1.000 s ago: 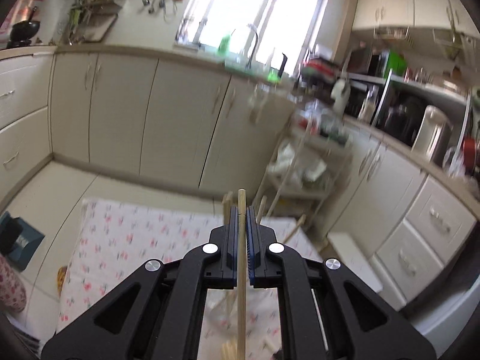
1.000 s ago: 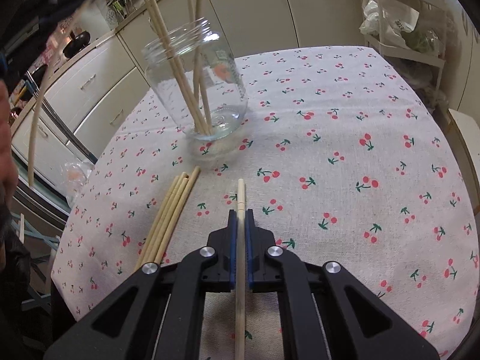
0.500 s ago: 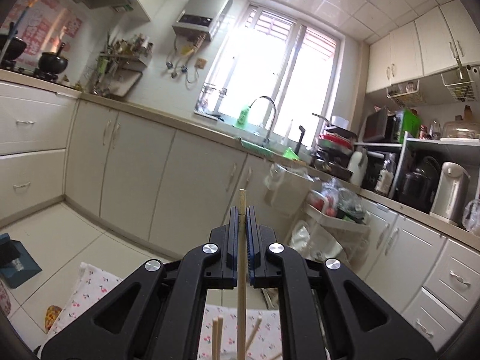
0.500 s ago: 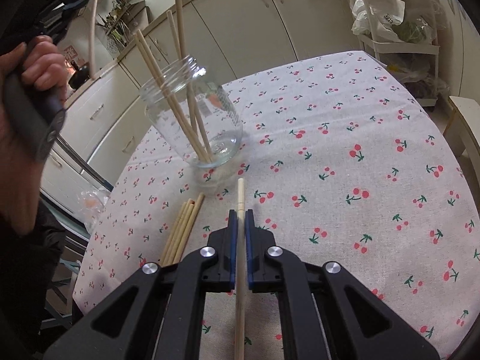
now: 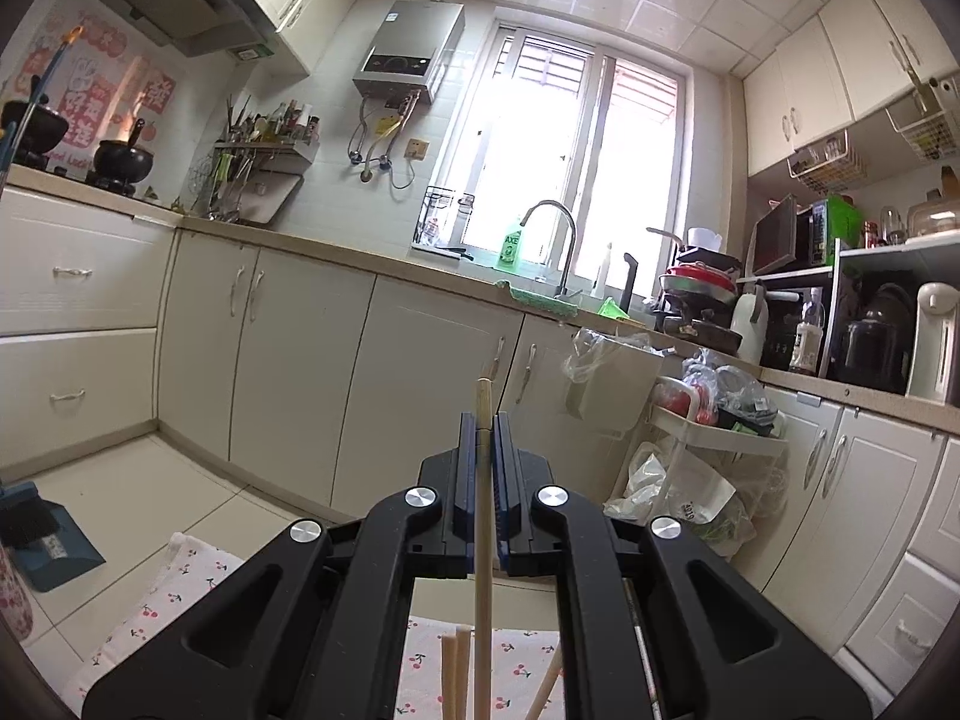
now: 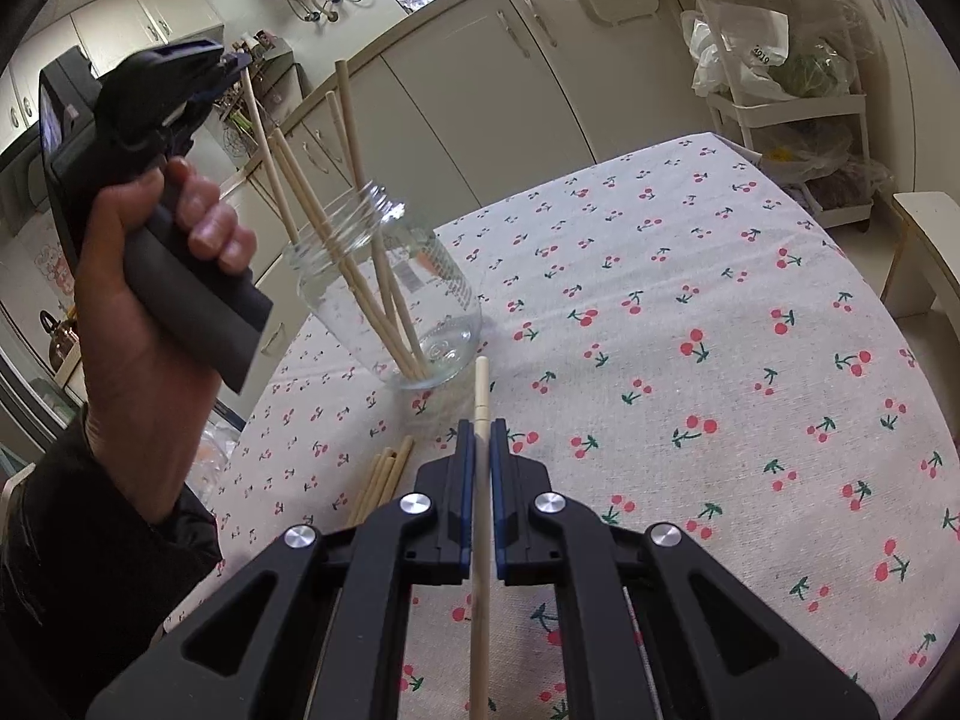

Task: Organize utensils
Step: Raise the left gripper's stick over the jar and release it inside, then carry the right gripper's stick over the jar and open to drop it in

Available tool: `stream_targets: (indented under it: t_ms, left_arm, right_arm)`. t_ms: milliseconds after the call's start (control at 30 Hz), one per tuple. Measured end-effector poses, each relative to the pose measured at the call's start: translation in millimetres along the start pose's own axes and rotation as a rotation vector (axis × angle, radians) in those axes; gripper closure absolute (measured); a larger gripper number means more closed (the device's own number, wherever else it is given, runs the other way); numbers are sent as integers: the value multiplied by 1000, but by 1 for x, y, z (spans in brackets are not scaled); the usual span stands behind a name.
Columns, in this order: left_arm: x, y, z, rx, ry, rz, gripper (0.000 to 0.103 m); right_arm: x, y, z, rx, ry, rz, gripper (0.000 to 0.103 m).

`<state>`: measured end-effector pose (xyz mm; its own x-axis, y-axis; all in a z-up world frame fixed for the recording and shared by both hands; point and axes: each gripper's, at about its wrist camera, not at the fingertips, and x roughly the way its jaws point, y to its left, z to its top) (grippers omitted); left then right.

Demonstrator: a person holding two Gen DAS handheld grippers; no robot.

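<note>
A clear glass jar [image 6: 444, 306] stands on the cherry-print tablecloth [image 6: 690, 300] with several wooden chopsticks leaning in it. A hand holds my left gripper [image 6: 231, 63] above and left of the jar, shut on a chopstick [image 6: 264, 144] whose lower end slants down into the jar's mouth. In the left wrist view that gripper [image 5: 482, 426] points level, the chopstick [image 5: 482, 540] upright between its pads, with the tops of the jar's chopsticks [image 5: 454, 666] below. My right gripper [image 6: 480, 438] is shut on another chopstick [image 6: 480, 540], tip just short of the jar's base.
A small bundle of loose chopsticks [image 6: 384, 474] lies on the cloth left of my right gripper. Cream kitchen cabinets [image 5: 288, 360] run behind the table. A white trolley [image 6: 780, 102] with plastic bags stands at the far right, a pale stool [image 6: 924, 252] beside the table edge.
The left gripper tilted up from looking down at the table to level, bringing its chopstick over and into the jar's mouth. The right gripper edged closer to the jar, still gripping its chopstick.
</note>
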<state>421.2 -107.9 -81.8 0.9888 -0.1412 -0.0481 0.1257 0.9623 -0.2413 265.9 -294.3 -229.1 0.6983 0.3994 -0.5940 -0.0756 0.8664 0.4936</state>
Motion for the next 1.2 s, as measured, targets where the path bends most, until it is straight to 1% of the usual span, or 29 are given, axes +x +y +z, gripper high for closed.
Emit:
stream_targets:
  t_ms: [200,400,600,633,700,767,900,933,1000,1067,1200]
  left_arm:
    - [-6,1,-17,32,22,-1,98]
    - [-15,7,-38,69,100,-19,98]
    - [-25,12,-48,102,157,-26,97]
    - [-26,12,-49,112,172,-33,95]
    - [-30,11,-49,126,184,-40,85]
    - [-34,11,-48,139,195,-43,69]
    - [-53,21,-42,119,186,-25,55]
    - [-60,25,-41,110,183,-15,49]
    - [-72,34,-40,92,185,1,44]
    - [-82,45,-45,73,206,24,36]
    - [-100,71,-65,31,272,62,34]
  right_arm:
    - [-3,0,3,7,-30,6,97]
    - [-10,0,6,14,-61,15,97]
    - [-15,0,9,23,-76,25,97]
    - [-16,2,9,23,-81,26,97]
    - [-19,4,11,22,-92,30,97]
    - [-24,7,15,20,-111,34,97]
    - [-37,16,27,15,-178,51,97]
    - [-41,18,30,12,-195,56,97]
    - [-50,26,40,2,-246,71,97]
    - [-56,34,50,-7,-289,85,97]
    - [-61,52,75,-27,-379,119,97]
